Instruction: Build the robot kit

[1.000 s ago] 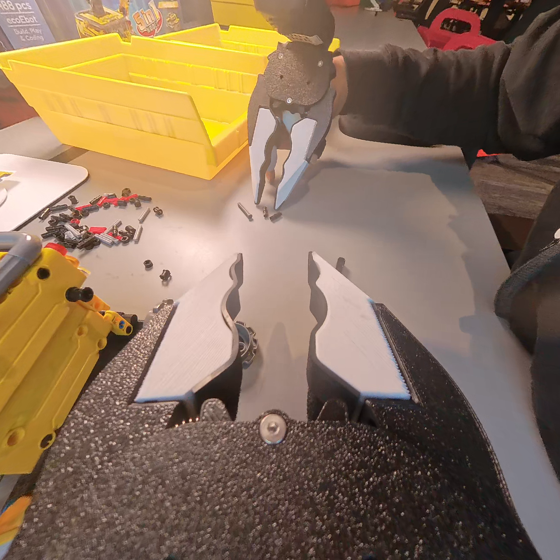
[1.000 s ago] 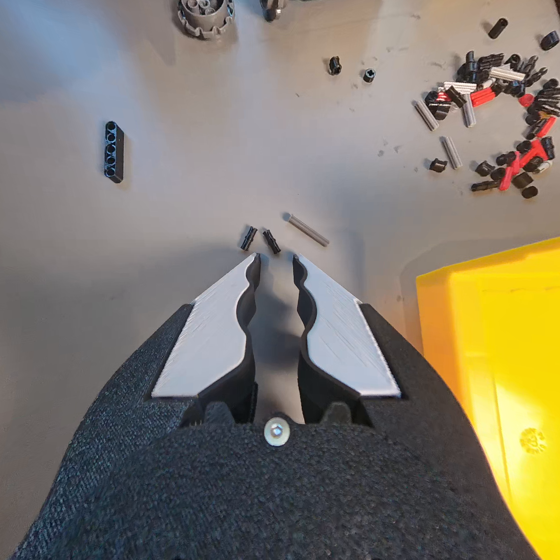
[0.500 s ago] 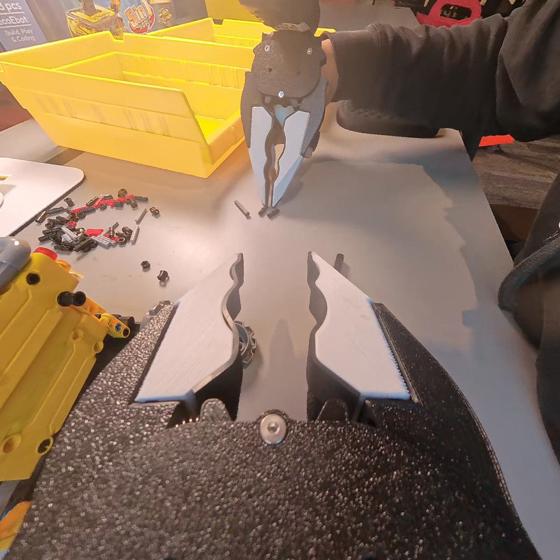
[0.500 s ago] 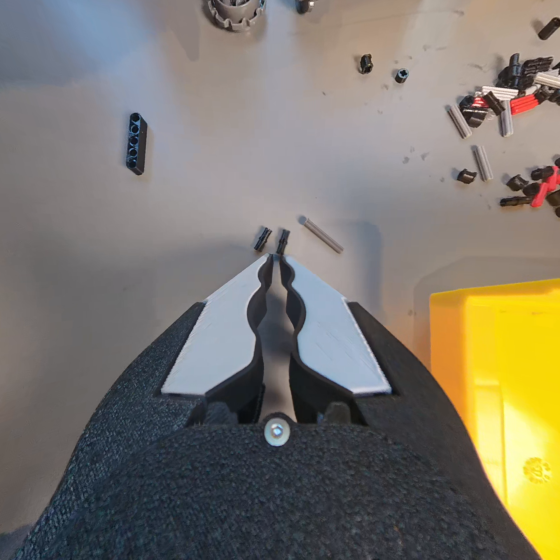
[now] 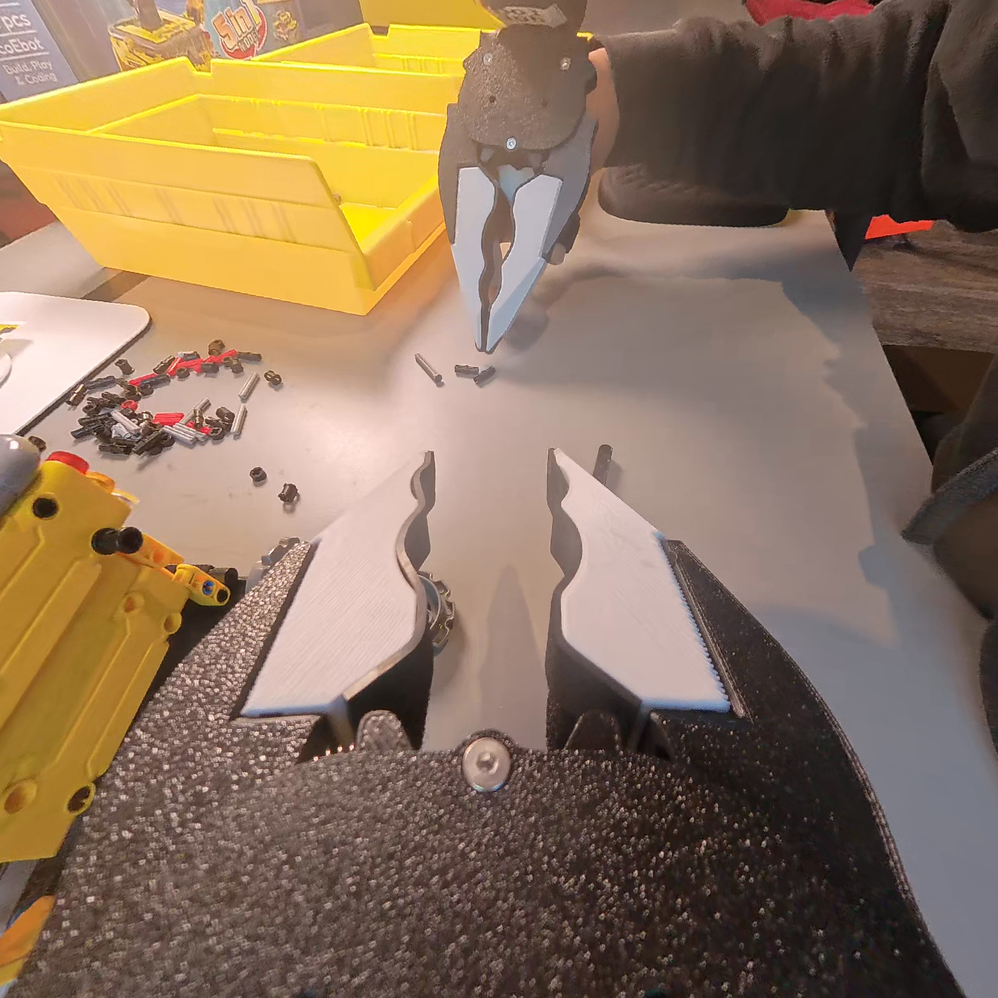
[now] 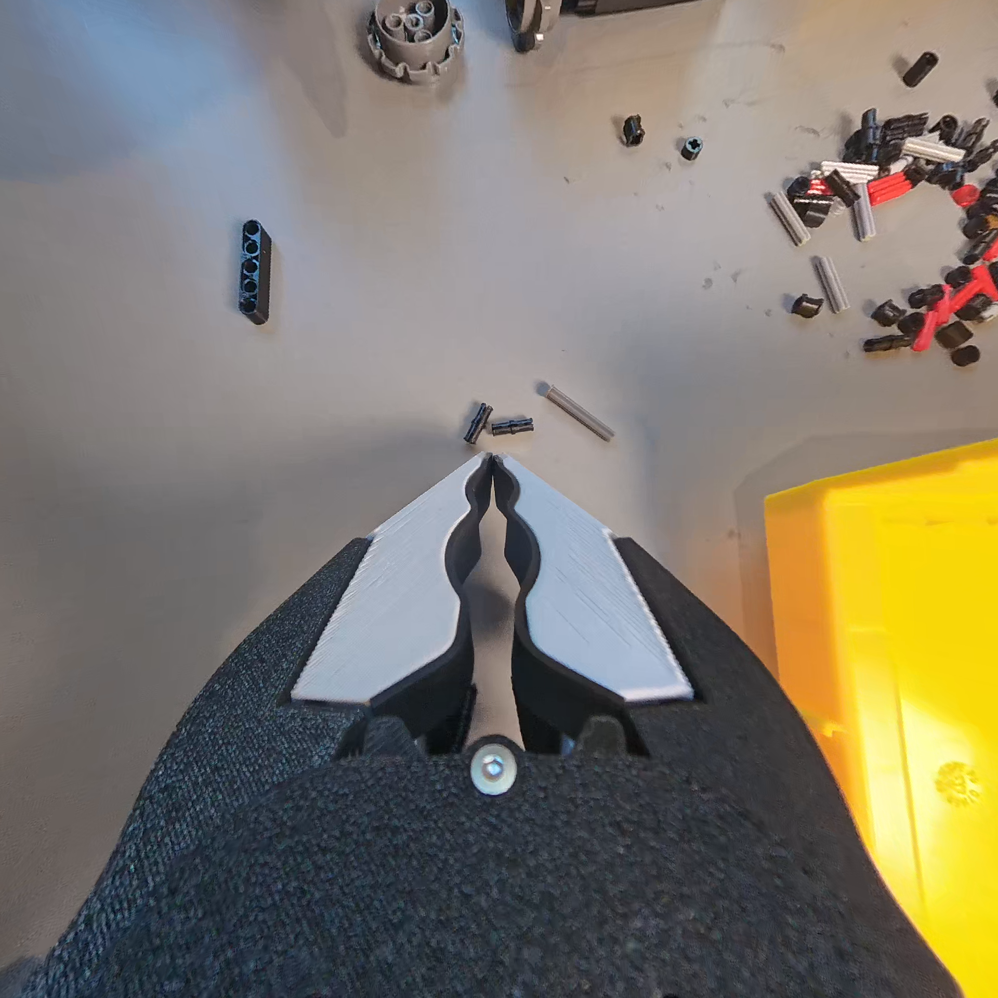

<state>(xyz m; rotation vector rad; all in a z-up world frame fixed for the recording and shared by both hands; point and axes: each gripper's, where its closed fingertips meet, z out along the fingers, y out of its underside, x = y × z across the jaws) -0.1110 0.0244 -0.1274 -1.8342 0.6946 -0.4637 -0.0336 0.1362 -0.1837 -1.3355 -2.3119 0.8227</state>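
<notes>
Just beyond the closed right claw [image 6: 492, 458]: two black pins [image 6: 499, 425], grey axle [image 6: 579, 412].

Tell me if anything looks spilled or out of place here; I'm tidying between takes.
Yes. A pile of small black, red and grey pins lies scattered loose on the grey table, outside the yellow bin. Two black pins and a grey axle lie apart from it, just past the shut, empty right gripper.

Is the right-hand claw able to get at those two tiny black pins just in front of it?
Probably yes. The right gripper hangs just short of the two black pins, with only bare grey table between. Its jaws are shut, so they would need opening first.
</notes>
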